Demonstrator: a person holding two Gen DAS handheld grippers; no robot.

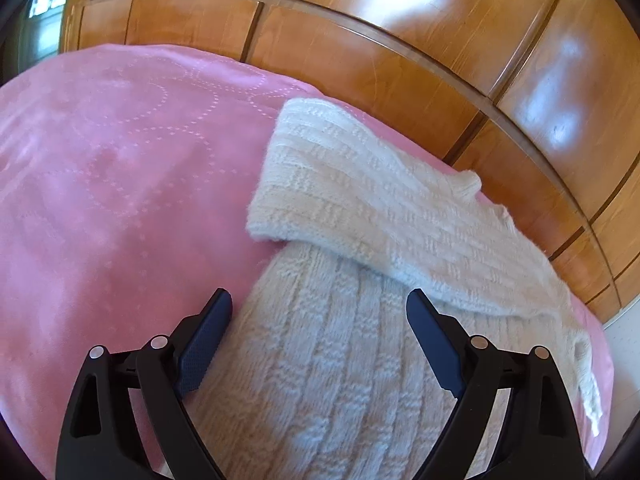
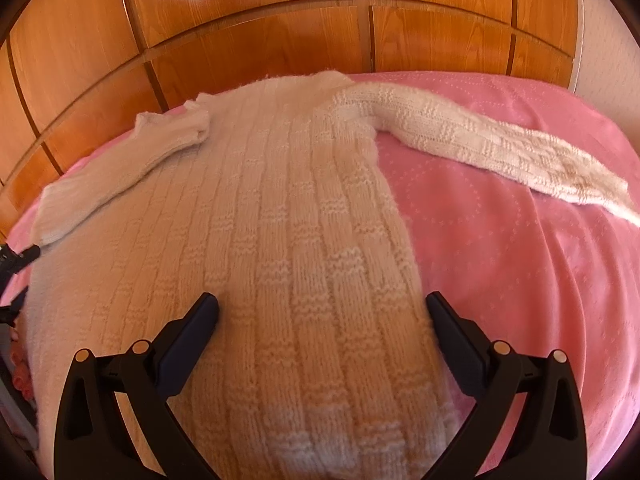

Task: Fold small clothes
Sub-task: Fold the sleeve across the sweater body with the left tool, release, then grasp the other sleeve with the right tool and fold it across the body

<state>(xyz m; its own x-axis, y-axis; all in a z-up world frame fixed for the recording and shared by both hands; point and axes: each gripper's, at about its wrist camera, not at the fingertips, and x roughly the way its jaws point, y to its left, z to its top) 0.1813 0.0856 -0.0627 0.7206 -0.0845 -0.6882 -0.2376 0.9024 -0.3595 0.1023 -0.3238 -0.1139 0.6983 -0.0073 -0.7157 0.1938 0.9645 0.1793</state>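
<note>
Your left gripper [image 1: 320, 304] spread wide over the cream sweater [image 2: 280, 220], your right gripper [image 2: 322, 308] likewise apart, one sleeve [image 1: 360, 200] folded across the sweater, other sleeve [image 2: 500, 152] stretched out from the sweater over the pink bedspread [image 2: 520, 260].

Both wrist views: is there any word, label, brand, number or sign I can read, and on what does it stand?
None: no readable text in either view.
Sweater: plain knit, no tag or label showing.
Pink bedspread: only a dotted stitched pattern, no letters.
Wooden panels: bare wood and glare.
Left gripper and right gripper: black, no markings visible.
</note>
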